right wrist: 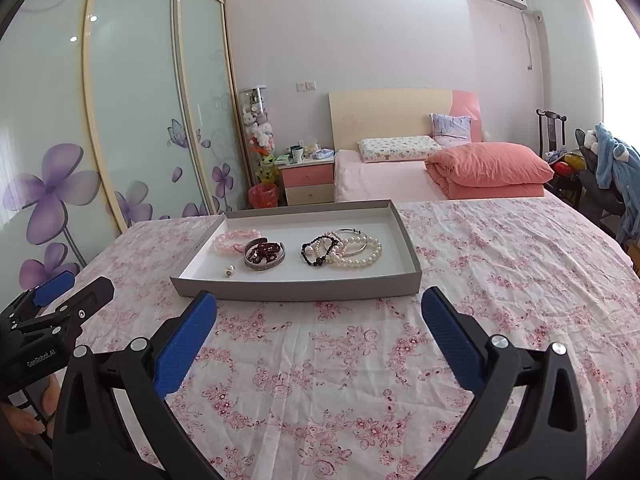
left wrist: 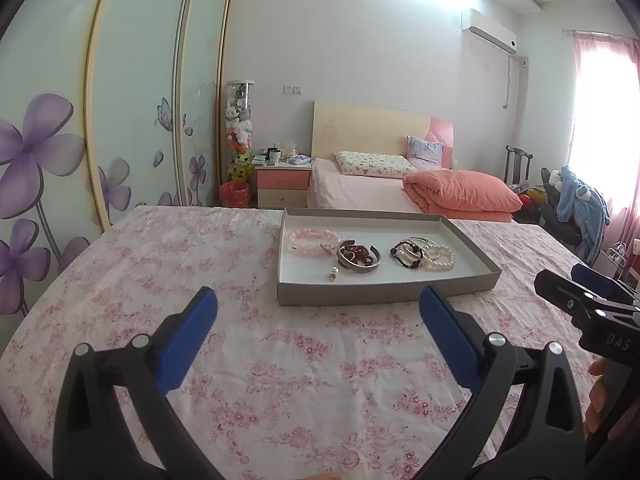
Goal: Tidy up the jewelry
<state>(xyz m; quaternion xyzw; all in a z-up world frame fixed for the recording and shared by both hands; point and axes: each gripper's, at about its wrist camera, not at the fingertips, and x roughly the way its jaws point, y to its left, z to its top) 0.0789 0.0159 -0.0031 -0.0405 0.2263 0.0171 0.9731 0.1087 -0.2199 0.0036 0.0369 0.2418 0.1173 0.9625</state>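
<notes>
I see a floral-clothed surface (right wrist: 360, 360) in a bedroom. One grey tray (right wrist: 296, 293) holds one pink bracelet (right wrist: 236, 240), one silver bangle (right wrist: 264, 266), pearl strands (right wrist: 360, 256). My left gripper (left wrist: 318, 304) and right gripper (right wrist: 319, 306) have fingers spread, empty.

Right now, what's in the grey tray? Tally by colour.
Grey tray, approximate where pieces overlap:
Pink bead bracelets: 2
Silver cuff: 1
Dark red beads, inside the cuff: 1
Black bead bracelet: 1
White pearl bracelets: about 2
Thin silver bangle: 1
Small pearl piece: 1
Total: about 9
</notes>
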